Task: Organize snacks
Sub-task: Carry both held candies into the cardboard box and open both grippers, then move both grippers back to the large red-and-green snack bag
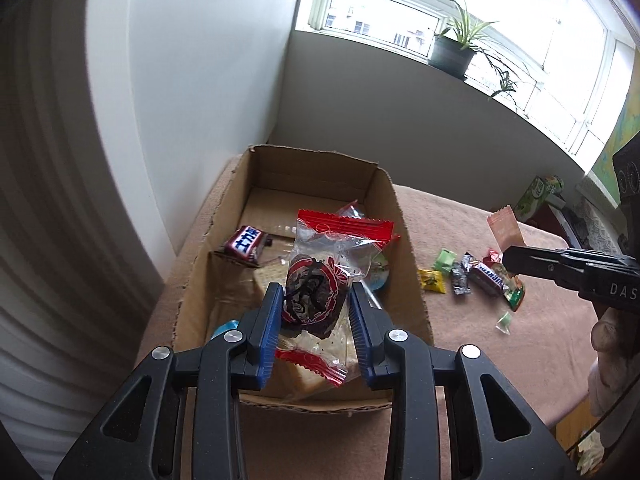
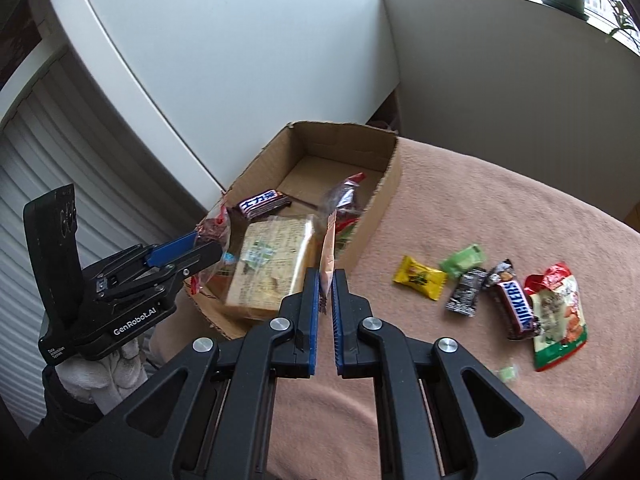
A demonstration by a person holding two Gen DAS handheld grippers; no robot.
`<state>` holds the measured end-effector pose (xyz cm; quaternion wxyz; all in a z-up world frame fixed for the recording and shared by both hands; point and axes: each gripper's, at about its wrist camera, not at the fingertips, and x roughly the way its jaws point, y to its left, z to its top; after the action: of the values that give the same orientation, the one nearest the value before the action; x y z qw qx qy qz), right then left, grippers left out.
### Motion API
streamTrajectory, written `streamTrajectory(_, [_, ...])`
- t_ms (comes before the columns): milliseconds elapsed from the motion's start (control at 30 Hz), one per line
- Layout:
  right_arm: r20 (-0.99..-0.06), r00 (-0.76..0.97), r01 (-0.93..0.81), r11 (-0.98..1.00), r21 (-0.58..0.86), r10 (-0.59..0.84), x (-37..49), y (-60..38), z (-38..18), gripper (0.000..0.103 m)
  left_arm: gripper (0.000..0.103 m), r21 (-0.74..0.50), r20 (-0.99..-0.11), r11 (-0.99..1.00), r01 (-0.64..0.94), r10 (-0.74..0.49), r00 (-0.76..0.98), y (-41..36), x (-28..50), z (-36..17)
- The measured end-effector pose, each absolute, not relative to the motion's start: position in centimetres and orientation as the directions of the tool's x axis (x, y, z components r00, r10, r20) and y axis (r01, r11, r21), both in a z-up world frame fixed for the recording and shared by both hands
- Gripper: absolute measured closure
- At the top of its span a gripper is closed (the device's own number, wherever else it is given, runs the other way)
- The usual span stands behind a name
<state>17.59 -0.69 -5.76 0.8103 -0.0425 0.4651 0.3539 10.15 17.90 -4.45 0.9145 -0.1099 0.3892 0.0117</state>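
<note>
My left gripper [image 1: 314,300] is shut on a clear and red packet with a dark round snack [image 1: 316,300], held just above the open cardboard box [image 1: 408,240]. In the right wrist view the left gripper [image 2: 208,246] hangs over the box's near left corner. My right gripper [image 2: 326,280] is shut on a thin pale orange sachet [image 2: 328,248], held upright beside the box's right wall [image 2: 384,196]. The sachet also shows in the left wrist view [image 1: 506,232]. The box holds a cracker pack [image 2: 272,268], a dark chocolate bar [image 2: 262,202] and other packets.
Loose snacks lie on the pink cloth [image 2: 480,208] right of the box: a yellow candy [image 2: 418,278], a green candy [image 2: 464,258], a black packet [image 2: 466,292], a Snickers bar [image 2: 514,306], a nut bag [image 2: 560,320]. A white wall stands behind the box.
</note>
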Motion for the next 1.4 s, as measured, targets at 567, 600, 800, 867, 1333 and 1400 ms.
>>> streamTrajectory(567, [-0.782, 0.32, -0.643, 0.729, 0.235, 0.535, 16.4, 2.8, -7.3, 0.042, 0.045, -0.175, -0.713, 0.971, -0.165, -0.009, 0.701, 20.0, 9.4, -4.6])
streamTrajectory(600, [-0.781, 0.324, -0.639, 0.732, 0.236, 0.534, 16.5, 2.3, -7.1, 0.042, 0.045, -0.177, -0.711, 0.971, -0.162, -0.012, 0.703, 19.9, 9.4, -4.5])
streamTrajectory(800, [-0.771, 0.357, -0.612, 0.756, 0.233, 0.527, 17.4, -1.8, -5.6, 0.042, 0.045, -0.192, -0.7, 0.97, -0.149, -0.029, 0.713, 18.9, 9.3, -4.0])
streamTrajectory(867, [-0.768, 0.377, -0.597, 0.77, 0.225, 0.517, 18.0, -3.7, -5.0, 0.042, 0.045, -0.194, -0.695, 0.971, -0.14, -0.035, 0.718, 18.4, 9.4, -3.7])
streamTrajectory(1333, [-0.818, 0.459, -0.428, 0.893, 0.138, 0.347, 22.9, -16.9, -6.1, 0.042, 0.045, -0.182, -0.66, 0.981, 0.064, -0.17, 0.732, 8.8, 9.0, -2.5])
streamTrajectory(1400, [-0.833, 0.45, -0.416, 0.901, 0.124, 0.322, 23.7, -17.8, -7.1, 0.042, 0.045, -0.184, -0.669, 0.978, 0.095, -0.196, 0.716, 7.1, 9.3, -3.0])
